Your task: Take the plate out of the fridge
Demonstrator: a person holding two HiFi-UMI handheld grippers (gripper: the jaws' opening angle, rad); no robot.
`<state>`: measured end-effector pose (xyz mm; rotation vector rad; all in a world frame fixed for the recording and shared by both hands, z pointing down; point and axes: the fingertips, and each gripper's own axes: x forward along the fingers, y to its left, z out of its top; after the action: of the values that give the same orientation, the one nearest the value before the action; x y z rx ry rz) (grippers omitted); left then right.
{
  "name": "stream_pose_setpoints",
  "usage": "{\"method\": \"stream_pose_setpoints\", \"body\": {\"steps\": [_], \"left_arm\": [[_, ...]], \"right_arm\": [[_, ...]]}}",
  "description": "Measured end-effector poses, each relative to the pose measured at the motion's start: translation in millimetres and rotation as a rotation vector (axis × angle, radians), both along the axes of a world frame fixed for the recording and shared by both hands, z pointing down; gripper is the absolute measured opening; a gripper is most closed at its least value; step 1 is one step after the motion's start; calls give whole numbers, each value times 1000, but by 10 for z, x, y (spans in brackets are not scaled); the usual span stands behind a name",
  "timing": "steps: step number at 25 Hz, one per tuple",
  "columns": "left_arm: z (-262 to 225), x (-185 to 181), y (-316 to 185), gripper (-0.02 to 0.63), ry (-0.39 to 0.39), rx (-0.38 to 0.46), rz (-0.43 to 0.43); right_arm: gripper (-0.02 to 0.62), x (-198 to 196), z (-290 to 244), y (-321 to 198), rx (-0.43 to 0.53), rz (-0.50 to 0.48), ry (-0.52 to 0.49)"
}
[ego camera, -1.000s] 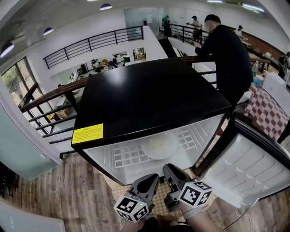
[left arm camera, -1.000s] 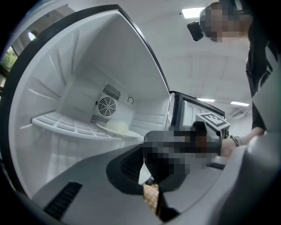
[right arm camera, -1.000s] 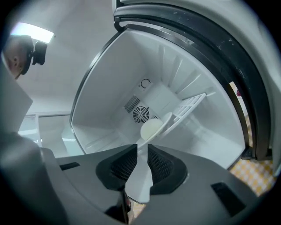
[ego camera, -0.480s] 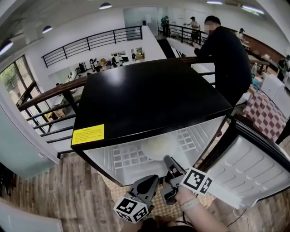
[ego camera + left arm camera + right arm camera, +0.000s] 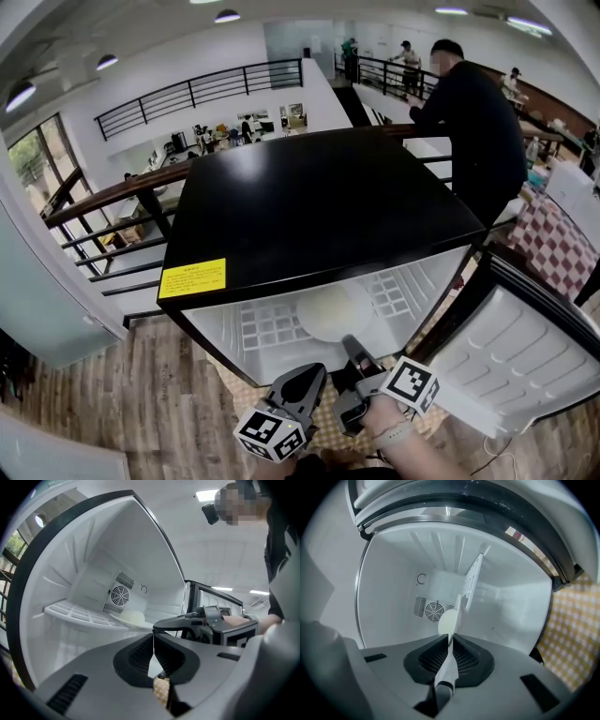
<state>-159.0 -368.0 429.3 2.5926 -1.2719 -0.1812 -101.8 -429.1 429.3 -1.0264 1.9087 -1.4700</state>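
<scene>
A pale round plate point(image 5: 333, 309) lies on the white wire shelf point(image 5: 267, 323) inside the open black fridge point(image 5: 319, 197). The left gripper view has the plate point(image 5: 132, 617) below the rear fan; in the right gripper view the plate point(image 5: 449, 620) appears edge-on, because that gripper is rolled on its side. My right gripper point(image 5: 352, 345) is shut and empty, its tip at the fridge's front edge just short of the plate. My left gripper point(image 5: 314, 373) hangs lower and further back, shut and empty. The right gripper point(image 5: 187, 620) crosses the left gripper view.
The fridge door point(image 5: 520, 347) stands open to the right. A person in black point(image 5: 469, 122) leans on the railing behind the fridge. A checkered mat point(image 5: 328, 408) lies under the fridge front, and a checkered tablecloth point(image 5: 558, 239) is at far right.
My right gripper has moved forward and up toward the fridge opening and the plate. The left gripper has stayed almost still.
</scene>
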Motion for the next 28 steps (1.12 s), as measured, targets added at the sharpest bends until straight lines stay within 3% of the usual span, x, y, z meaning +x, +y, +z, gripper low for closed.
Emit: {"method": "stream_pose_setpoints", "body": {"steps": [7, 9, 17, 28], "left_arm": [[15, -27, -4, 11, 4, -4, -12], [22, -28, 1, 11, 5, -7, -13], [50, -55, 33, 11, 7, -20, -19], [41, -7, 12, 11, 15, -17, -11]], "right_arm": [[60, 27, 39, -16, -20, 7, -37], [97, 33, 63, -97, -24, 2, -23], [63, 11, 35, -86, -63, 13, -134], [64, 25, 61, 5, -63, 8, -74]]}}
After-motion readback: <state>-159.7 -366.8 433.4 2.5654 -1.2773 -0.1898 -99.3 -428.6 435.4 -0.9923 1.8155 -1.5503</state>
